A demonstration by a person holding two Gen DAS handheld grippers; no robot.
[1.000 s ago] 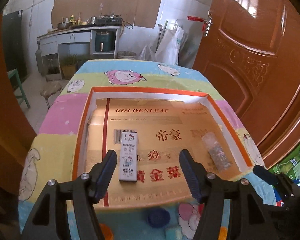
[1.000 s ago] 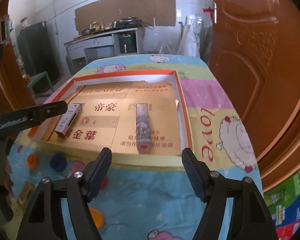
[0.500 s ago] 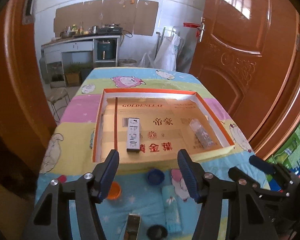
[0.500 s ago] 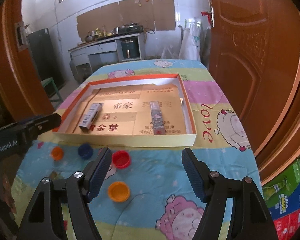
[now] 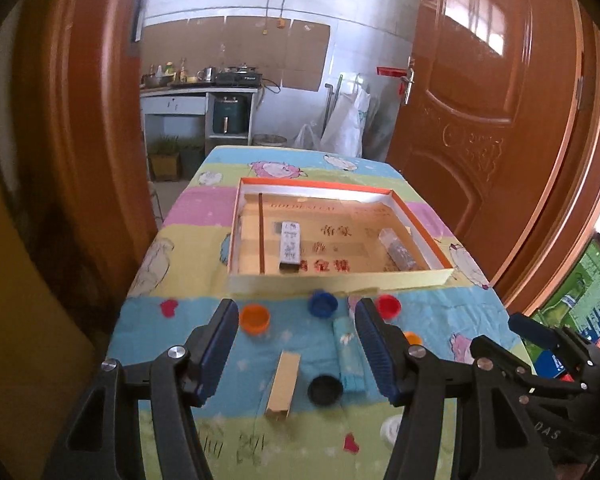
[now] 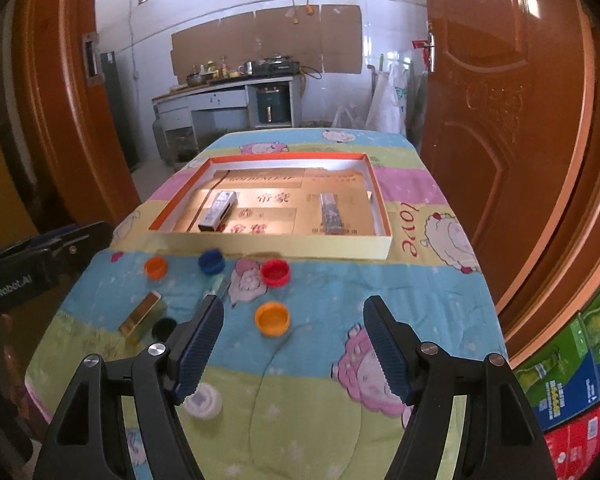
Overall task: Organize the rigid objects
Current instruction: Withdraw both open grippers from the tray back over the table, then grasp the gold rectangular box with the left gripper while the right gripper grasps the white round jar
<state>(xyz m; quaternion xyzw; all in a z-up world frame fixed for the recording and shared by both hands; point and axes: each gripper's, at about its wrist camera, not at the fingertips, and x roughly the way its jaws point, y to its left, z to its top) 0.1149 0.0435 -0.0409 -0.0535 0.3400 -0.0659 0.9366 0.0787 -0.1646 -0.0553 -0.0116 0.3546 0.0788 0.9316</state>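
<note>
A shallow orange-rimmed box (image 5: pixel 416 280) (image 6: pixel 284 246) lies on the table and holds a white patterned stick box (image 5: pixel 290 246) (image 6: pixel 217 216) and a clear patterned one (image 5: pixel 398 249) (image 6: pixel 330 218). In front of it lie loose caps: orange (image 5: pixel 254 319), blue (image 5: pixel 322 303), red (image 5: pixel 388 306), black (image 5: pixel 325 390), a second orange (image 6: pixel 272 318), a white one (image 6: pixel 202 400). A gold box (image 5: pixel 283 384) (image 6: pixel 144 316) and a teal tube (image 5: pixel 348 356) lie there too. My left gripper (image 5: pixel 296 348) and right gripper (image 6: pixel 294 344) are open, empty, above the near table.
The table wears a colourful cartoon cloth (image 6: pixel 380 300). A brown door stands at the right (image 5: pixel 480 120), another door leaf at the left (image 5: pixel 80 140). A kitchen counter (image 5: pixel 196 92) stands at the back. Stacked cartons (image 6: pixel 572 360) sit on the floor at right.
Both grippers have pulled back and up from the box. The loose caps, gold box and teal tube on the near cloth have come into view. Both stay open.
</note>
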